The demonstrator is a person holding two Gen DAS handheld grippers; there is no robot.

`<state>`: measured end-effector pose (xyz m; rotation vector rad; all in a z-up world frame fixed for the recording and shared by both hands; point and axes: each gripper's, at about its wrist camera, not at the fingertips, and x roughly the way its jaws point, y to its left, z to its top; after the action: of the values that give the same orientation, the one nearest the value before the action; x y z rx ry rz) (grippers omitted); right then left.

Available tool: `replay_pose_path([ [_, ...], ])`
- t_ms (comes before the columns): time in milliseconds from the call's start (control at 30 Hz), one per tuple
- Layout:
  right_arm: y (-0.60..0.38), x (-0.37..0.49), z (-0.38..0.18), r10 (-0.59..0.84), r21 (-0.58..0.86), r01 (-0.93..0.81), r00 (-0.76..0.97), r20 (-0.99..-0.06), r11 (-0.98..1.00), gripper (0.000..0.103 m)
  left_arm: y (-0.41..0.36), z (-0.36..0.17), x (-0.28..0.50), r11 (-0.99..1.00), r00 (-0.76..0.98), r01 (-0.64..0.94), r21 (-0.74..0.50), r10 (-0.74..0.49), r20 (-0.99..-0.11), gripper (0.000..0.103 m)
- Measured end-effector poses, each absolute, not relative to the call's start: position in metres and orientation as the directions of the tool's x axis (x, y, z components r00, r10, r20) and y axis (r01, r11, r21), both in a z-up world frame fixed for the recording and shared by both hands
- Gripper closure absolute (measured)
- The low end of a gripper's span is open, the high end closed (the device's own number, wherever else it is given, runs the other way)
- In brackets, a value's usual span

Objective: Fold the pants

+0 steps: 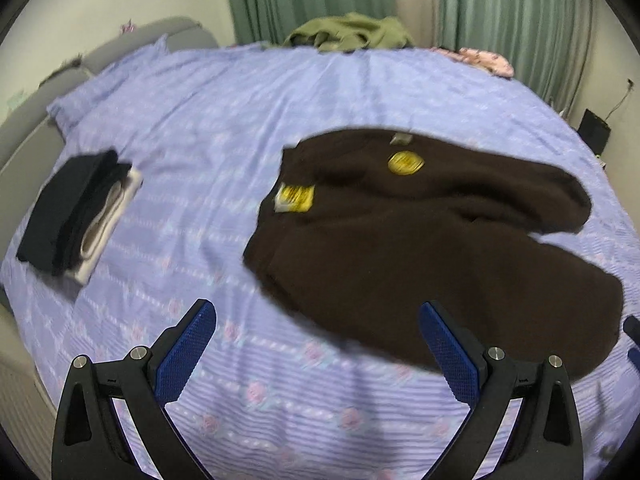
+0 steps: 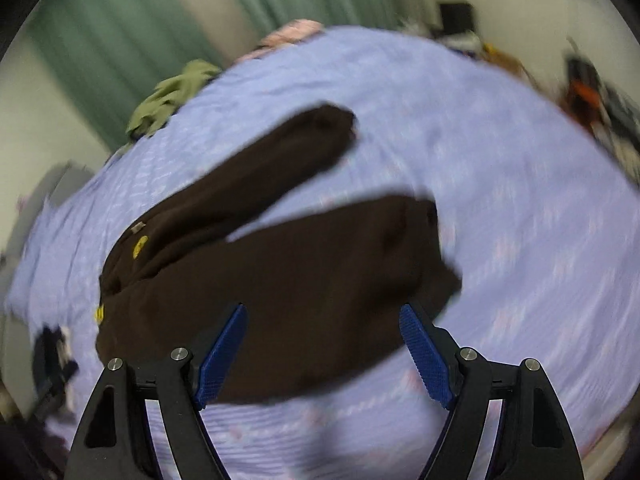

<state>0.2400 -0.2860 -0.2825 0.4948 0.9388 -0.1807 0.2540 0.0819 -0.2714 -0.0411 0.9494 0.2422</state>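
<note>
Dark brown pants (image 1: 420,240) lie spread on the lilac bed sheet (image 1: 240,120), waist to the left with a yellow tag (image 1: 295,198) and a round yellow sticker (image 1: 405,163). In the right wrist view the pants (image 2: 300,280) show two legs splayed apart toward the far right. My left gripper (image 1: 318,344) is open and empty, just above the near edge of the pants. My right gripper (image 2: 322,350) is open and empty over the nearer leg. A bit of it shows at the left wrist view's right edge (image 1: 633,330).
A stack of folded dark and white clothes (image 1: 76,212) sits at the bed's left. A green garment (image 1: 352,32) and a pink one (image 1: 484,60) lie at the far edge by green curtains (image 1: 500,8). A grey headboard (image 1: 24,136) runs along the left.
</note>
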Motion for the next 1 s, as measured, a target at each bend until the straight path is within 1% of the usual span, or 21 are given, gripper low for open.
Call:
replay_pose_path([
  [33,-0.282,0.236,-0.294,0.055,0.343,0.406,0.576,-0.816,0.847,0.024,0.087,-0.281,0.257,0.974,0.549,-0.221,0.046,0.163,-0.819,0.0],
  [100,-0.277,0.237,-0.312,0.063,0.362,0.446,0.557,-0.828,0.819,0.024,0.093,-0.296,0.262,0.975,0.533,-0.221,-0.005,0.117,-0.838,0.0],
  [233,-0.278,0.238,-0.338,0.003,0.329,0.526,0.527,-0.85,0.784,0.024,0.101,-0.325,0.278,0.971,0.505,-0.223,-0.08,0.045,-0.862,0.0],
  [433,-0.287,0.25,-0.362,-0.025,0.331,0.587,0.515,-0.857,0.739,0.025,0.09,-0.365,0.301,0.969,0.44,-0.187,-0.163,-0.066,-0.895,0.0],
  [533,-0.287,0.257,-0.368,-0.041,0.296,0.577,0.498,-0.866,0.762,0.03,0.092,-0.375,0.311,0.951,0.435,-0.208,-0.23,-0.12,-0.892,0.0],
  [567,-0.285,0.261,-0.368,-0.047,0.276,0.565,0.49,-0.87,0.777,0.036,0.093,-0.377,0.314,0.941,0.434,-0.224,-0.255,-0.137,-0.89,0.001],
  [600,-0.283,0.264,-0.366,-0.047,0.263,0.552,0.484,-0.874,0.791,0.04,0.093,-0.376,0.316,0.935,0.438,-0.229,-0.271,-0.15,-0.887,0.009],
  [633,-0.281,0.265,-0.364,-0.045,0.254,0.538,0.481,-0.876,0.804,0.052,0.093,-0.373,0.319,0.934,0.442,-0.223,-0.279,-0.159,-0.883,0.024],
  [667,-0.279,0.267,-0.36,-0.041,0.247,0.523,0.478,-0.877,0.816,0.065,0.091,-0.369,0.32,0.936,0.445,-0.208,-0.283,-0.168,-0.88,0.03],
  [733,-0.278,0.268,-0.349,-0.026,0.246,0.496,0.479,-0.877,0.833,0.079,0.09,-0.359,0.319,0.942,0.453,-0.174,-0.288,-0.183,-0.872,0.063],
  [767,-0.277,0.268,-0.341,-0.023,0.243,0.483,0.481,-0.877,0.841,0.082,0.089,-0.354,0.318,0.941,0.457,-0.161,-0.296,-0.195,-0.868,0.066],
  [833,-0.272,0.264,-0.32,-0.039,0.22,0.449,0.499,-0.866,0.866,0.083,0.09,-0.34,0.313,0.939,0.471,-0.142,-0.312,-0.213,-0.856,0.077],
  [867,-0.268,0.263,-0.307,-0.053,0.197,0.43,0.504,-0.862,0.881,0.083,0.091,-0.333,0.31,0.939,0.478,-0.142,-0.313,-0.212,-0.852,0.077],
  [1000,-0.261,0.249,-0.276,-0.051,0.181,0.397,0.507,-0.86,0.9,0.084,0.091,-0.317,0.296,0.945,0.48,-0.147,-0.294,-0.192,-0.856,0.078],
])
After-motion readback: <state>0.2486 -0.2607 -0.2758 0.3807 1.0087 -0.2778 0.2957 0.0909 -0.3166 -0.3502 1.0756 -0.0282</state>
